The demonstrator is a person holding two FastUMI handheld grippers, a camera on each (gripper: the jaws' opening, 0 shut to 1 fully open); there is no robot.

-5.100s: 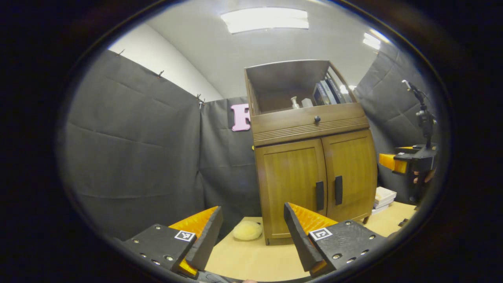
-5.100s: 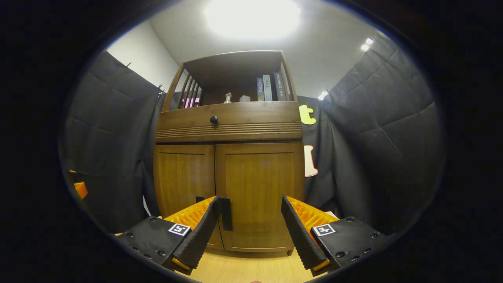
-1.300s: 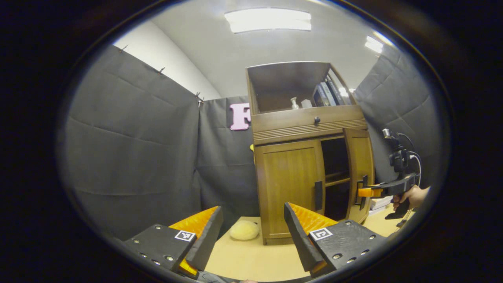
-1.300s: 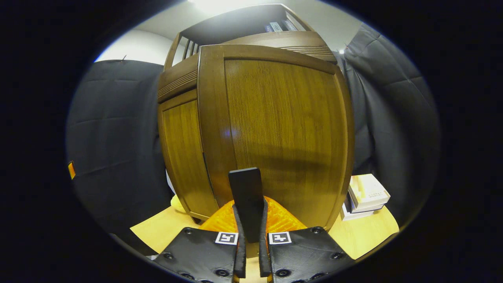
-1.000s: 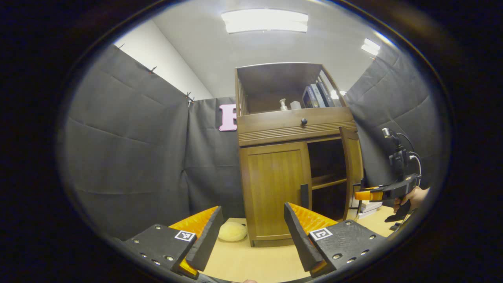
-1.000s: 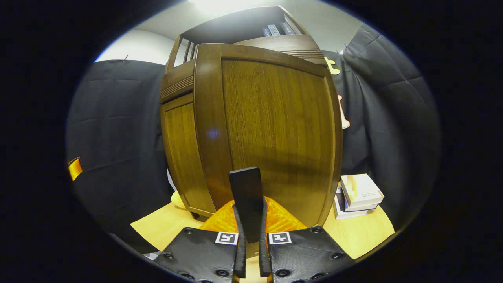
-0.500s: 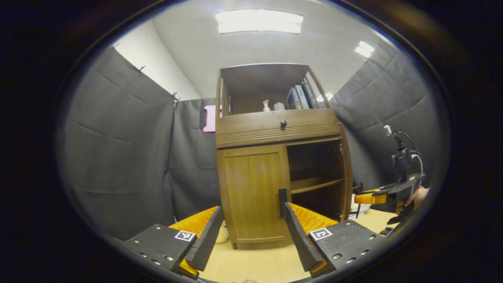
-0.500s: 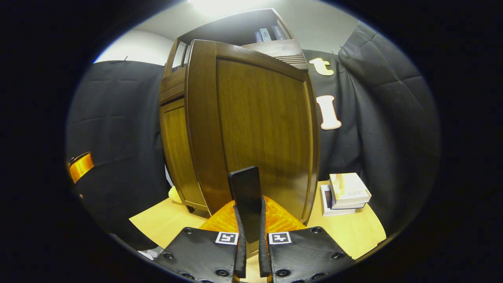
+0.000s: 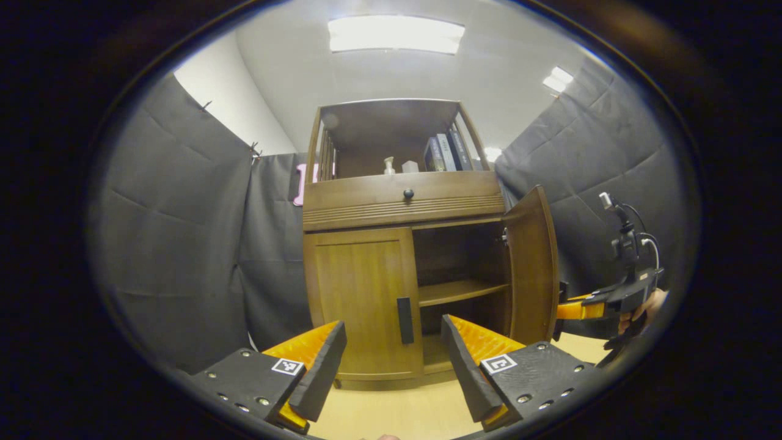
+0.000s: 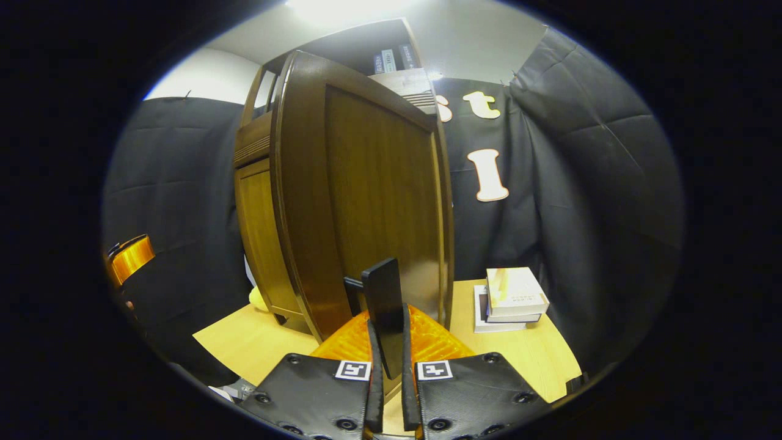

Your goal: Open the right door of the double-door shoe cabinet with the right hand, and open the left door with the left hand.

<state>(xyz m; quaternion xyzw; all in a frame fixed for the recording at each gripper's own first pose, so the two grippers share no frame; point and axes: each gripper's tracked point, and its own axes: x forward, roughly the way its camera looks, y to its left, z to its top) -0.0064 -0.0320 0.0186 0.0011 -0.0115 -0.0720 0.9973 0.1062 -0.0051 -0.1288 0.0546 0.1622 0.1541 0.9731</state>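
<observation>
The wooden shoe cabinet [image 9: 400,201] stands on the table. Its right door [image 9: 533,263] is swung well out, showing a dark inside with a shelf [image 9: 459,290]. In the right gripper view that door [image 10: 366,201] looms close, and my right gripper [image 10: 388,366] is shut on its black handle [image 10: 385,305]. The same gripper [image 9: 574,308] appears at the door's edge in the left gripper view, held by a hand. The left door [image 9: 360,299] is closed, its black handle [image 9: 404,320] just ahead of my left gripper [image 9: 391,360], which is open and holds nothing.
A stack of books [image 10: 512,298] lies on the table [image 10: 525,360] to the right of the cabinet. Books and small bottles stand on the cabinet's top shelf [image 9: 421,162]. A drawer with a round knob [image 9: 408,194] sits above the doors. Black cloth walls close in on both sides.
The right gripper closed on the right door's handle and has pulled the door from closed to wide open. The left gripper has come in front of the left door, whose handle is now between its fingers' lines.
</observation>
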